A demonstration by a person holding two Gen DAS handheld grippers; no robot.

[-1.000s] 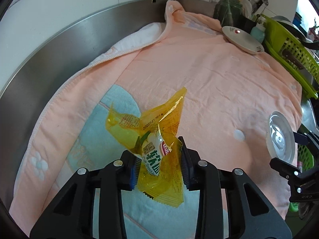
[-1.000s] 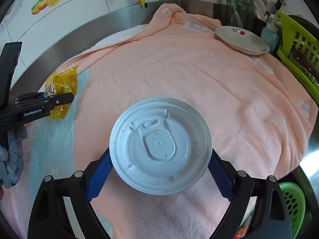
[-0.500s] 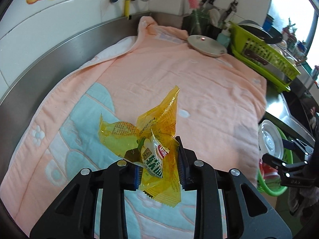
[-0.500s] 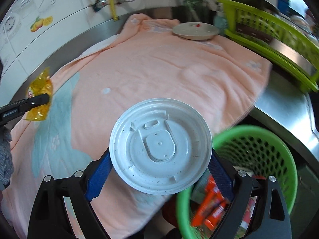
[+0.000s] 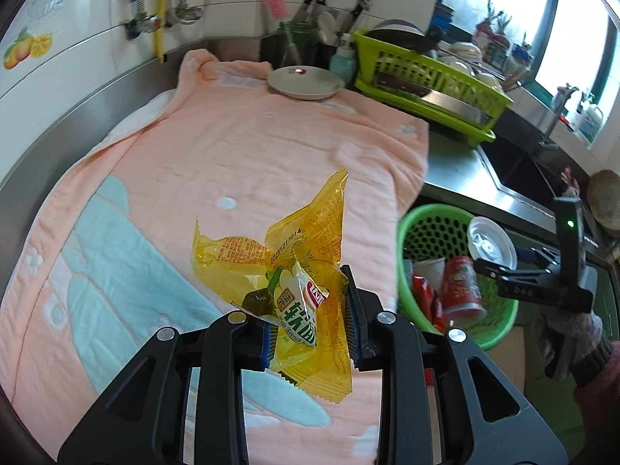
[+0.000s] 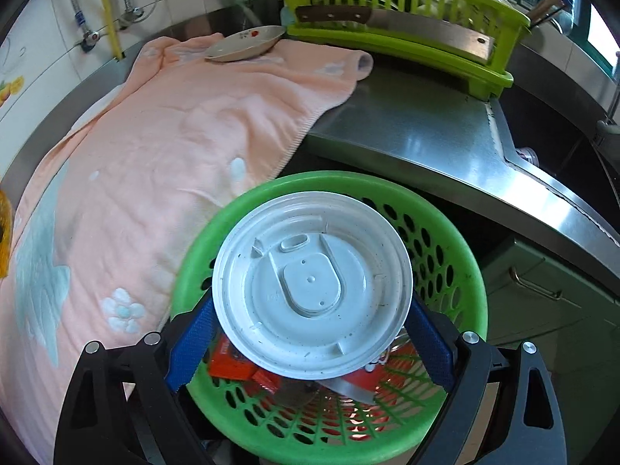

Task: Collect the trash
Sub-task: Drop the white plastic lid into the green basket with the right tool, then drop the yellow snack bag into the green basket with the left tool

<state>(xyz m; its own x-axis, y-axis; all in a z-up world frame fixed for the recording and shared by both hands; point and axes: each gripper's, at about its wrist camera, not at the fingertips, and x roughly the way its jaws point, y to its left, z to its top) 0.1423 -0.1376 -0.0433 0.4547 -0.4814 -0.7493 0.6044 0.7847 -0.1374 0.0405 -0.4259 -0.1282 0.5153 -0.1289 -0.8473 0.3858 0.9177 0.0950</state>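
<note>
My left gripper (image 5: 310, 321) is shut on a crumpled yellow snack wrapper (image 5: 298, 267) and holds it above the pink and blue towel (image 5: 232, 143). My right gripper (image 6: 310, 333) is shut on a white plastic cup lid (image 6: 312, 290) and holds it over the green perforated trash basket (image 6: 461, 267). The basket (image 5: 418, 224) stands below the counter's front edge and holds red cans, a paper cup and wrappers. The right gripper with the lid (image 5: 490, 244) also shows in the left wrist view.
A white plate (image 5: 306, 83) sits at the towel's far end. A lime green dish rack (image 6: 407, 19) with a cleaver stands behind it, next to a knife and utensil holder (image 5: 302, 44). A steel sink (image 5: 519, 162) lies to the right. Tiled wall and pipes run along the back.
My right gripper has carried the lid off the towel to the right and now holds it over the green basket. My left gripper has lifted and swung right with the wrapper.
</note>
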